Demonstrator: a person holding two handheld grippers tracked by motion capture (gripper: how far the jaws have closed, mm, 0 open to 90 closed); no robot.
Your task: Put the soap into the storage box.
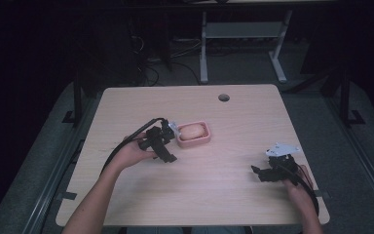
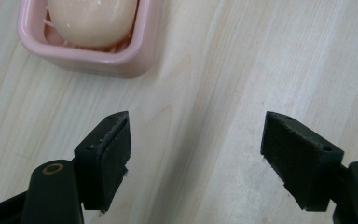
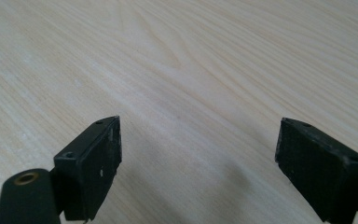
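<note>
A pink soap dish (image 1: 204, 139) holding a pale peach bar of soap (image 1: 192, 130) sits near the middle of the light wooden table (image 1: 209, 180). My left gripper (image 1: 168, 143) is just left of the dish, held in a hand, with its jaws open and empty. In the left gripper view the open gripper (image 2: 196, 158) hovers over bare wood, and the dish (image 2: 121, 63) with the soap (image 2: 93, 18) lies ahead at the upper left. My right gripper (image 1: 259, 172) rests open at the table's right front. In its own view, the right gripper (image 3: 198, 163) has bare wood between its jaws.
A round cable hole (image 1: 224, 97) lies near the table's far edge. Beyond the table stands a white desk frame (image 1: 204, 53) on a dark floor with cables. A black cable (image 1: 131, 134) trails from the left gripper.
</note>
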